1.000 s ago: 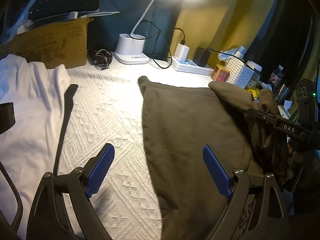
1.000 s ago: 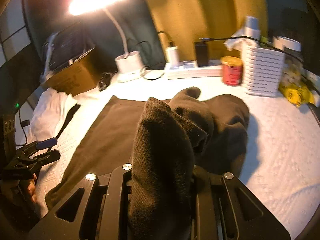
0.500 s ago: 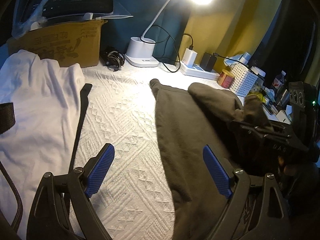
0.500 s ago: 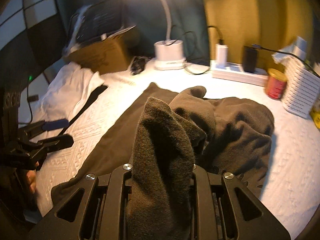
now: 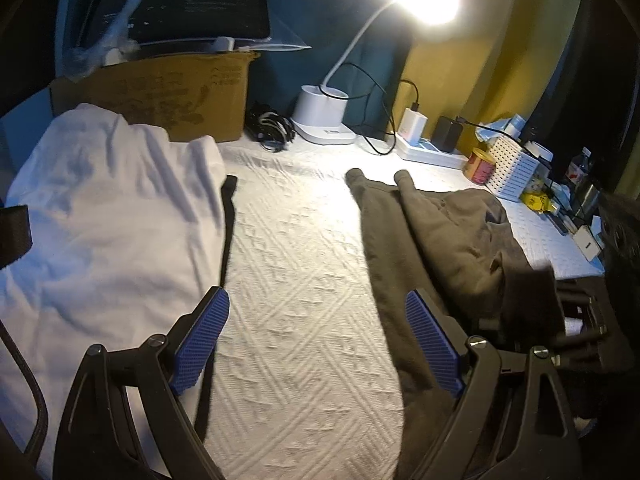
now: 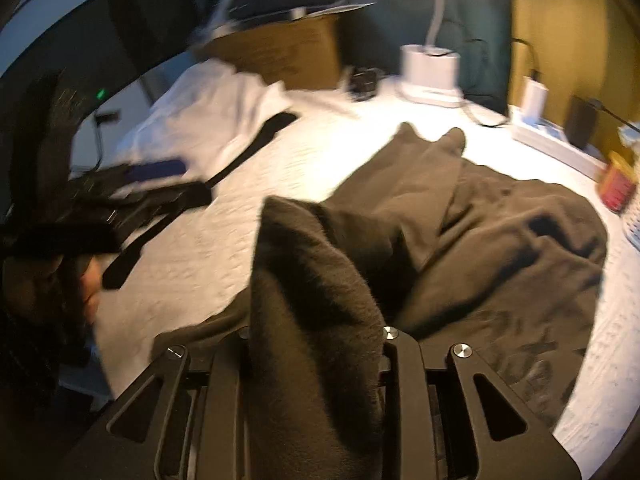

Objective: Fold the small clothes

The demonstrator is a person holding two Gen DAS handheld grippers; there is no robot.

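Right wrist view is motion-blurred; my right fingertips are hidden under cloth, and only the black frame shows; my left gripper (image 6: pixel 160 172) appears there as a dark smear at the left edge with one blue pad just legible. In the left wrist view my right gripper (image 5: pixel 568 320) is cut off at the right edge, dark and hard to read.

Left gripper (image 5: pixel 316 336): jaws spread wide, blue ribbed pads (image 5: pixel 202 336) well apart, nothing between them; it hangs over bare bedspread, between the white garment (image 5: pixel 108 216) on its left and the dark olive garment (image 5: pixel 436 240) on its right; the right pad sits over the olive garment's near edge, contact cannot be told.

Right gripper (image 6: pixel 316 344): jaws closed on a bunched fold of the dark olive garment (image 6: pixel 480 232), which rises in a peak between the frame arms; the rest lies rumpled on the bed ahead and to the right, two narrow ends pointing toward the far wall.

Surface: white textured bedspread (image 5: pixel 304 280); a black strap (image 5: pixel 229 216) runs along the white garment's right edge. Far side, left to right: cardboard box (image 5: pixel 168 96), tangled cables (image 5: pixel 270 128), white lamp base (image 5: pixel 322 114) with lit lamp above, power strip (image 5: pixel 430 148) with chargers, red tin (image 5: pixel 480 166), white perforated basket (image 5: pixel 514 168); walls teal then mustard.
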